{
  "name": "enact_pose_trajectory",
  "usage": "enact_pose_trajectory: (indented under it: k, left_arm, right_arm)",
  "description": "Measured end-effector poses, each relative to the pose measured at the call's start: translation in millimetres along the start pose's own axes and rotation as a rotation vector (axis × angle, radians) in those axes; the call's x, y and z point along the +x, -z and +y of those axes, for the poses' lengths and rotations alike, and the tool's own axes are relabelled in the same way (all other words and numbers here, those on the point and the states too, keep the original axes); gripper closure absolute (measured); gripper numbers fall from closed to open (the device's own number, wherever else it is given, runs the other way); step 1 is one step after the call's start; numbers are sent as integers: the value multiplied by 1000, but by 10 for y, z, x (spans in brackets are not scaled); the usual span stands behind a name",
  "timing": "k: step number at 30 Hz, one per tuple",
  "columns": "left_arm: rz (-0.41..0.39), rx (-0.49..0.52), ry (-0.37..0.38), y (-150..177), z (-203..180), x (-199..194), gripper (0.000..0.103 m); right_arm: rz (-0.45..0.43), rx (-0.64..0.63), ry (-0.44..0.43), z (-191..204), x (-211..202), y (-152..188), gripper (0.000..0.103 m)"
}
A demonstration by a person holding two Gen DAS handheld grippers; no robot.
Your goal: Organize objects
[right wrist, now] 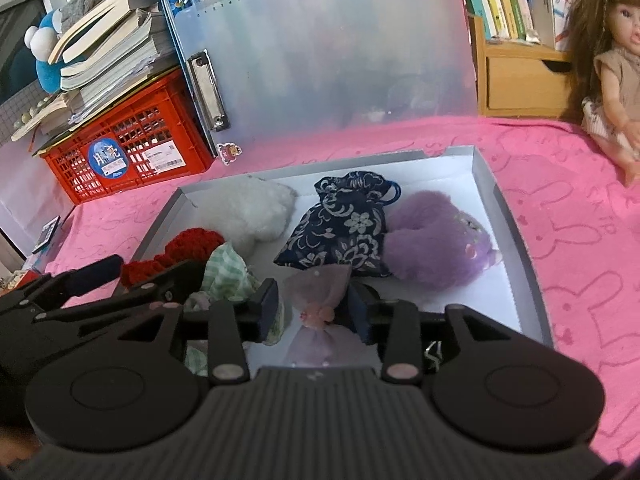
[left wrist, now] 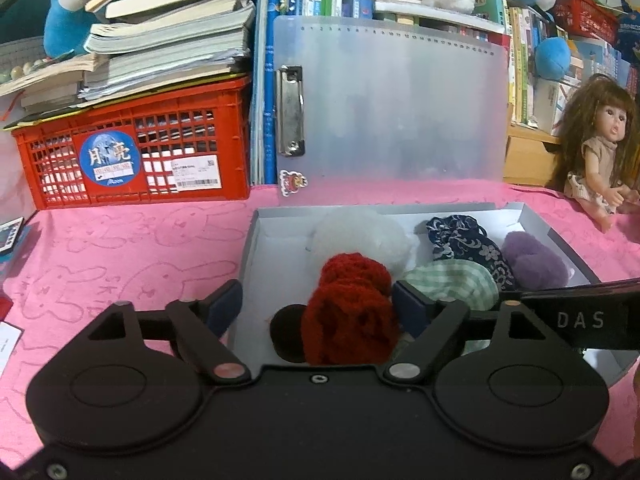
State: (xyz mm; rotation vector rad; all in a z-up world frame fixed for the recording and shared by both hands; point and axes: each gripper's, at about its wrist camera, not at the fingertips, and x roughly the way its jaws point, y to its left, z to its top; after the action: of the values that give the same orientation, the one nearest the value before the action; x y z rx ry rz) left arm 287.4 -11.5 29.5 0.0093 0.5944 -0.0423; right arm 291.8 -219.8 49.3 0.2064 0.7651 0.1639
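Red knitted piece [left wrist: 348,320] and pink gauze bow [right wrist: 316,312] lie in the tray [right wrist: 512,216] between released left gripper [left wrist: 316,304] and right gripper [right wrist: 312,308] jaws; placing appears done, withdrawal seems next

Pink cloth [left wrist: 120,240] bears tray [left wrist: 250,248] (crate [left wrist: 132,152], doll [left wrist: 600,152]).

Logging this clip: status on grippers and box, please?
Left gripper open around red knit piece. Right gripper open, pink bow loose between fingers. Both items in white box. Nothing blocking.
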Motion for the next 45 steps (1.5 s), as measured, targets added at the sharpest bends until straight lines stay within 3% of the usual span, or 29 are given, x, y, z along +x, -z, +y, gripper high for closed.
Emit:
enact_pose_trajectory:
  k: [10, 18, 24, 35, 45]
  left_arm:
    - [-22, -7, -3, -31, 15, -88, 7]
    - [-42, -21, -5, -69, 42, -220, 0]
    - [-53, -23, -10, -85, 73, -337, 0]
    - [-65, -63, 10, -41, 153, -589, 0]
    - [-49, -63, 12, 234, 220, -852, 0]
  right_arm:
    - [-31, -14, 18, -19, -126, -21, 39]
    - [-81, -33, 48, -21, -298, -51, 25]
    - [-119, -50, 62, 12, -443, -46, 15]
    - [-170, -81, 81, 77, -688, 76, 10]
    - [-211, -110, 99, 132, -895, 297, 6]
